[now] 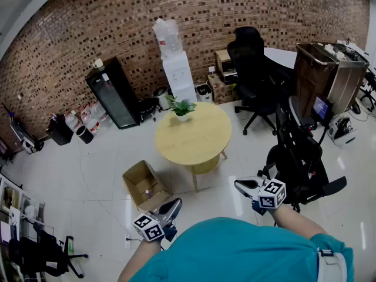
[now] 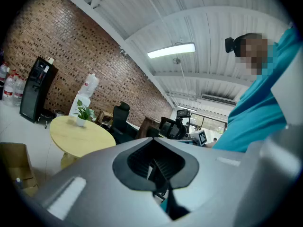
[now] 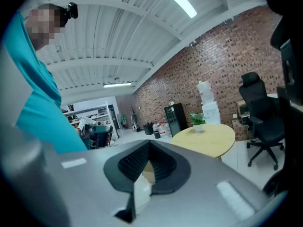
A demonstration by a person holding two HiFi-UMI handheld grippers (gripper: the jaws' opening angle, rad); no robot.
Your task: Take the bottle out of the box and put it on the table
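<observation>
An open cardboard box (image 1: 140, 183) stands on the white floor, left of the round yellow table (image 1: 197, 138). A small bottle (image 1: 147, 192) lies inside it. In the head view my left gripper (image 1: 174, 206) is held low, just below and right of the box, apart from it. My right gripper (image 1: 239, 185) hangs further right, beside the table's leg. Both are shut with nothing between the jaws. The left gripper view shows shut jaws (image 2: 154, 161), the table (image 2: 78, 137) and the box (image 2: 14, 167) at its lower left. The right gripper view shows shut jaws (image 3: 149, 163) and the table (image 3: 208, 137).
A potted plant (image 1: 181, 108) sits on the table's far edge. A water dispenser (image 1: 177, 69) and a black fridge (image 1: 114, 93) line the brick wall. A black office chair (image 1: 254, 69) stands behind the table, and a dark chair-like rig (image 1: 299, 157) is close on my right.
</observation>
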